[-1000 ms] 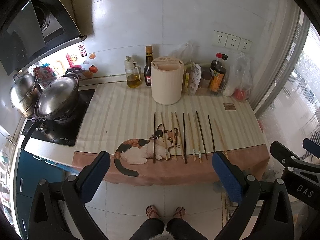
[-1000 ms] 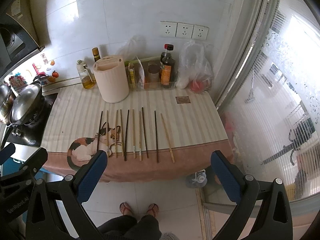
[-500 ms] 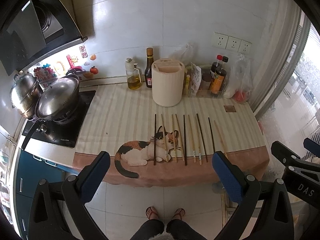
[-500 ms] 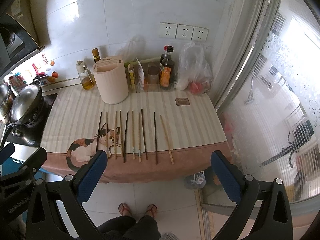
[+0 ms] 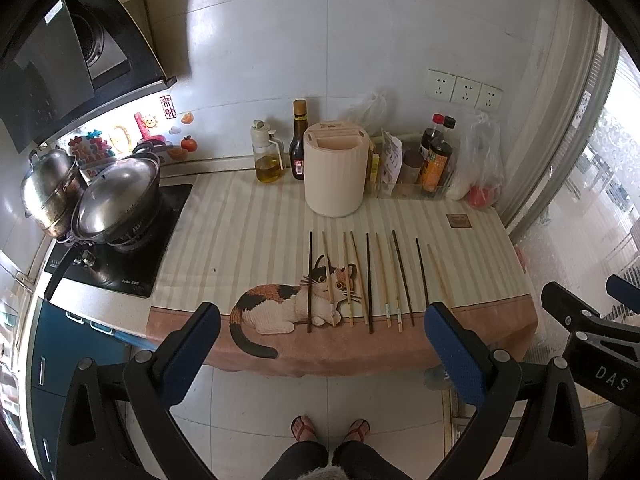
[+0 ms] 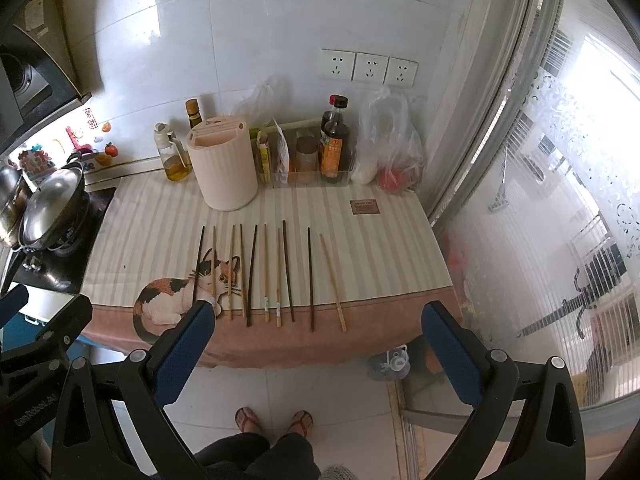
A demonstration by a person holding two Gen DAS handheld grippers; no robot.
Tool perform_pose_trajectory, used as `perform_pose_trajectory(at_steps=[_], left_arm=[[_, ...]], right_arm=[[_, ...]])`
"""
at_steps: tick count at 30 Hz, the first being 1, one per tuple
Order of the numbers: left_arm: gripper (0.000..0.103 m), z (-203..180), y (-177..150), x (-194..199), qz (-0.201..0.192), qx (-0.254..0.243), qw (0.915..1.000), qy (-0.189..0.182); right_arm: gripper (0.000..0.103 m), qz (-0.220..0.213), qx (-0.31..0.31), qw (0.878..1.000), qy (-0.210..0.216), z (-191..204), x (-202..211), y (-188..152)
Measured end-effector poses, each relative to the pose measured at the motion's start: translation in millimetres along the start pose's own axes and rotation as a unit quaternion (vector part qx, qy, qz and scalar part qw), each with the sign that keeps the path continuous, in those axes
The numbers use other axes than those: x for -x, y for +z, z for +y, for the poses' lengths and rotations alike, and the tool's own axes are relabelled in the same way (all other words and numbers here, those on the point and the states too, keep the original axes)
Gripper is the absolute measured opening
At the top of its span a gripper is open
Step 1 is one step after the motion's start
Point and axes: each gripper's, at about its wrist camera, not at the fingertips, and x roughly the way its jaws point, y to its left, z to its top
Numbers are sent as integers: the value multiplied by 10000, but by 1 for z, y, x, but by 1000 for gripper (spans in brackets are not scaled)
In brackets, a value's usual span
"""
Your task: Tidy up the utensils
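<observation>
Several chopsticks (image 5: pixel 369 280) (image 6: pixel 266 272), some dark and some pale wood, lie side by side on a striped cloth with a cat picture (image 5: pixel 248 240) (image 6: pixel 156 232). A cream round utensil holder (image 5: pixel 335 172) (image 6: pixel 222 164) stands upright behind them. My left gripper (image 5: pixel 322 334) is open and empty, held high in front of the counter edge. My right gripper (image 6: pixel 316 330) is open and empty, also high and short of the counter. The right gripper's body shows at the right of the left wrist view.
A stove with steel pots (image 5: pixel 116 196) (image 6: pixel 52 208) is at the left. Oil and sauce bottles (image 5: pixel 267 158) (image 6: pixel 335 140), a clear tray and plastic bags (image 6: pixel 394 148) line the back wall. A window (image 6: pixel 560 160) is at the right. The person's feet (image 5: pixel 330 428) stand on the tiled floor.
Both views have shifted slightly: the counter sits a little lower and nearer in frame. Both grippers stay open. The chopsticks have not moved.
</observation>
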Motion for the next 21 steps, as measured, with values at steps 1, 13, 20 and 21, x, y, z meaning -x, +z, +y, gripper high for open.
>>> perform_pose_trajectory(at_steps=[1, 13, 20, 21], left_arm=[[103, 0, 0, 0, 0, 5, 10000, -4], [103, 1, 1, 1, -19, 1, 10000, -10], [103, 1, -1, 2, -17, 3, 10000, -13], [103, 1, 0, 4, -24, 8, 10000, -13]], right_arm=[[103, -12, 0, 10000, -7, 1, 0, -2], [103, -37, 0, 10000, 15, 1, 3, -3], [103, -39, 3, 10000, 19, 1, 4, -4], [103, -43, 3, 10000, 13, 1, 3, -4]])
